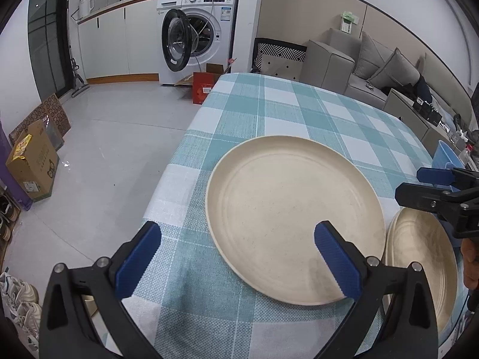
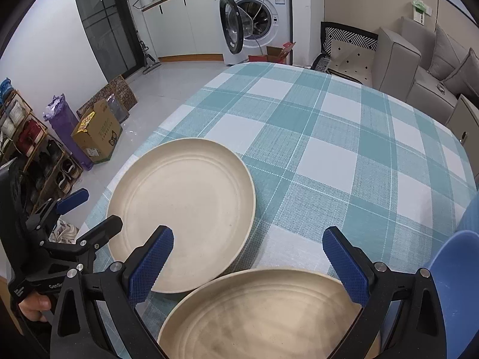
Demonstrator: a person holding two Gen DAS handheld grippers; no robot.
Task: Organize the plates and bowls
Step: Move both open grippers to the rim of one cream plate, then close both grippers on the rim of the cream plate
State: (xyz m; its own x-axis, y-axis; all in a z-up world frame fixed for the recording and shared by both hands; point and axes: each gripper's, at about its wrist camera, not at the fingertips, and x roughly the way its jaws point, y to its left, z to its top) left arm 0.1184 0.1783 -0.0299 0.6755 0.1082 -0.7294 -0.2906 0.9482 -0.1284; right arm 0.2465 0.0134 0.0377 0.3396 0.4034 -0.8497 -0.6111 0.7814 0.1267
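We hold left gripper (image 1: 236, 257) fingers apart over plate (image 1: 295, 218) at counter (image 1: 299, 107) left edge; right gripper (image 2: 248, 257) fingers apart above second plate (image 2: 263, 314), likely for stacking.

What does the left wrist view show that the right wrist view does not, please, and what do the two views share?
Only the left wrist view shows the left gripper straddling the near rim of the left plate, and white sneakers on the floor. Only the right wrist view shows the shoe rack, the purple bin and the right plate almost whole. Both show two cream plates, the checked tablecloth and the washing machine, door open.
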